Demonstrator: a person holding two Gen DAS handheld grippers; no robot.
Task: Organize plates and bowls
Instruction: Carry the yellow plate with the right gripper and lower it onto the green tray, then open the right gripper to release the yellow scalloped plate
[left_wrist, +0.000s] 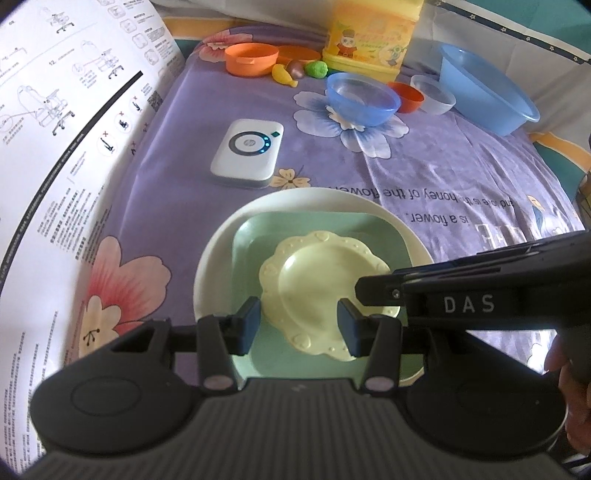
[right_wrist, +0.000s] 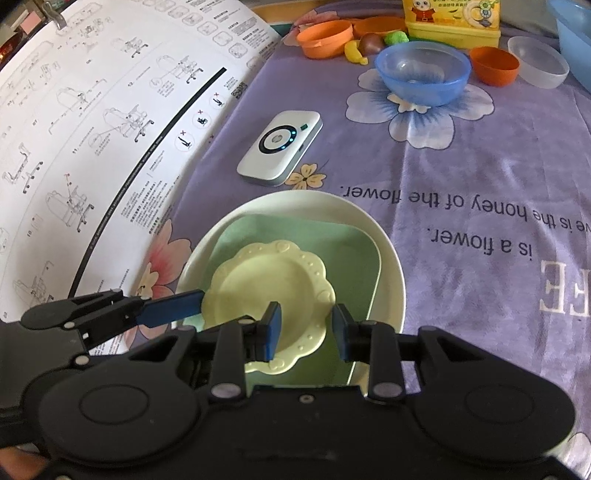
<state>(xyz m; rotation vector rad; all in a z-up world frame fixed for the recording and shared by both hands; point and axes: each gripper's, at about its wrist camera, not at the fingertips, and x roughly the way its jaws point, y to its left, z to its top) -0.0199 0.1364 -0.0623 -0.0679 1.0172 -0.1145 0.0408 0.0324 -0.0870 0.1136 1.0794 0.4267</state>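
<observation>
A small pale yellow scalloped plate (left_wrist: 317, 284) lies on a green square plate (left_wrist: 258, 236), which rests in a white round plate (left_wrist: 210, 266). My left gripper (left_wrist: 299, 326) hovers over the yellow plate's near edge. Its jaws stand apart, one finger at the plate's left rim and the other over the plate. My right gripper (right_wrist: 306, 332) straddles the yellow plate's (right_wrist: 266, 280) right rim without pressing on it. It reaches in from the right in the left wrist view (left_wrist: 364, 291). Farther back stand a blue bowl (left_wrist: 362, 98), a small orange bowl (left_wrist: 406, 96) and a clear bowl (left_wrist: 432, 94).
A white device (left_wrist: 247, 153) lies just beyond the plates on the purple flowered cloth (left_wrist: 443, 177). A large instruction sheet (left_wrist: 55, 147) covers the left side. At the back are an orange bowl (left_wrist: 251, 59), toy food (left_wrist: 284, 74), a yellow box (left_wrist: 365, 40) and a blue basin (left_wrist: 487, 88).
</observation>
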